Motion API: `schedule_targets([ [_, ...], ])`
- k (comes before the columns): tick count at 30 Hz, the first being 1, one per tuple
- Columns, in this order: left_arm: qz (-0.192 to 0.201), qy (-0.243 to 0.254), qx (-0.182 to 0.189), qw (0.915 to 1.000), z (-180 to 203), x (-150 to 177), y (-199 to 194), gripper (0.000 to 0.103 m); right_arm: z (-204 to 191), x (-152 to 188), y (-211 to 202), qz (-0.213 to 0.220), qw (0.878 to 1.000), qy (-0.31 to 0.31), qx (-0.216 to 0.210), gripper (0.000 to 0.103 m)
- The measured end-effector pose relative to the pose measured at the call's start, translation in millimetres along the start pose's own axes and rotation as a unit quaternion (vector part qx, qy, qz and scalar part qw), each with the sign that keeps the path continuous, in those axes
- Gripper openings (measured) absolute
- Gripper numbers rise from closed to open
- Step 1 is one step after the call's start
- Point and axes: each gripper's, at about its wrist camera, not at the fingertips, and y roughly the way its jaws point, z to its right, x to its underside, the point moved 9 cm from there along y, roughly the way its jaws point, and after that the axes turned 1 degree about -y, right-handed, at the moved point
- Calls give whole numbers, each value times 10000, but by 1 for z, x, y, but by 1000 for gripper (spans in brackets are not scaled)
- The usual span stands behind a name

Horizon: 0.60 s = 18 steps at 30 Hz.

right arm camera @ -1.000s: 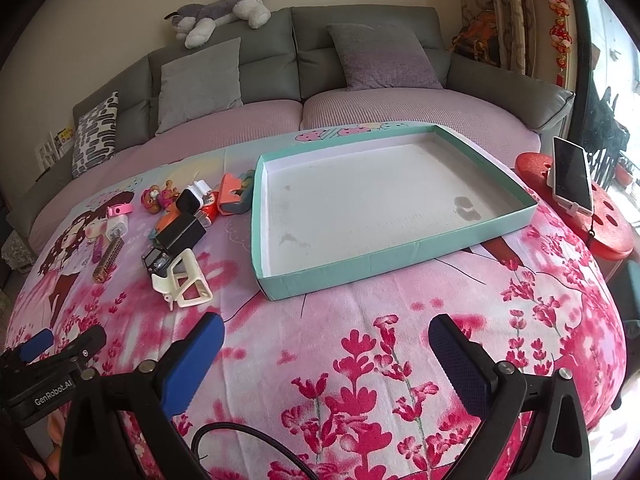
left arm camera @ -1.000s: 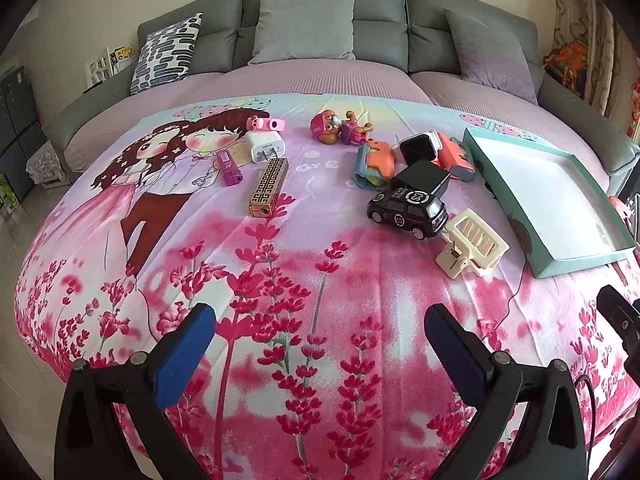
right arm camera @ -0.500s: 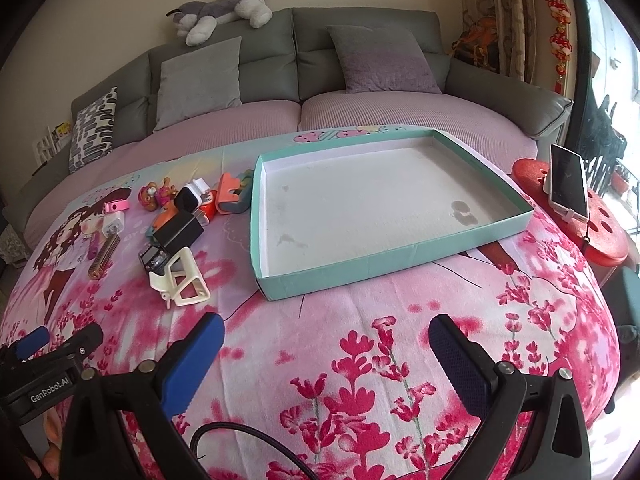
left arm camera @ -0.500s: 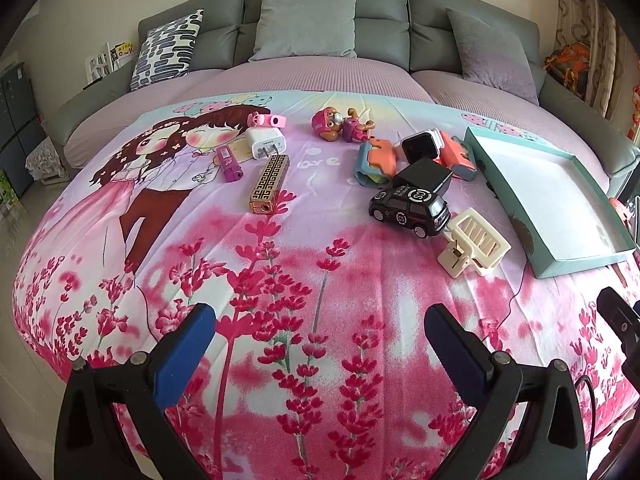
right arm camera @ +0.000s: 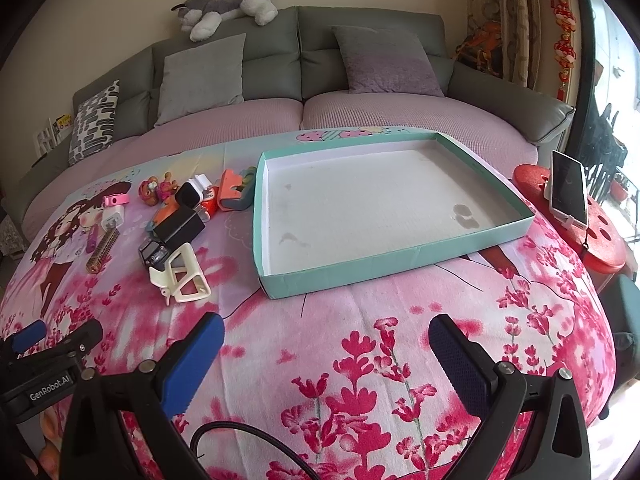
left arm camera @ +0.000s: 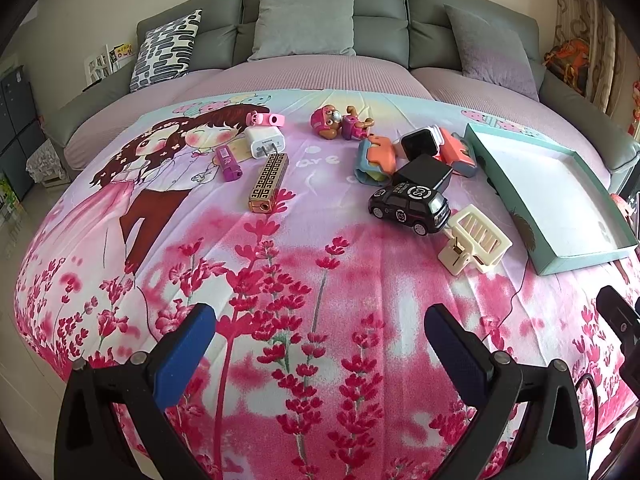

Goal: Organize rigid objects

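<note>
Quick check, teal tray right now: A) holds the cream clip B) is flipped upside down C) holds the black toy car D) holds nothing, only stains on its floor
D: the teal tray shows only a bare, stained white floor, while the black toy car and cream clip lie on the cloth beside it.

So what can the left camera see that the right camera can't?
Only the left wrist view shows the dark cabinets at the room's left edge, and the toy dog's face clearly.

Only the right wrist view shows the phone propped on the red stool, the whole plush husky, and all of the teal tray, with nothing in it.

Both show the black toy car, the cream clip, the white charger and the grey sofa.
</note>
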Motion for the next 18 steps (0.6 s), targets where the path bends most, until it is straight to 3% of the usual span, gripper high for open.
schedule_targets([
  [18,-17,15,4,10000,1,2,1,103,-2,0,0,-6,10000,-65,38,103],
])
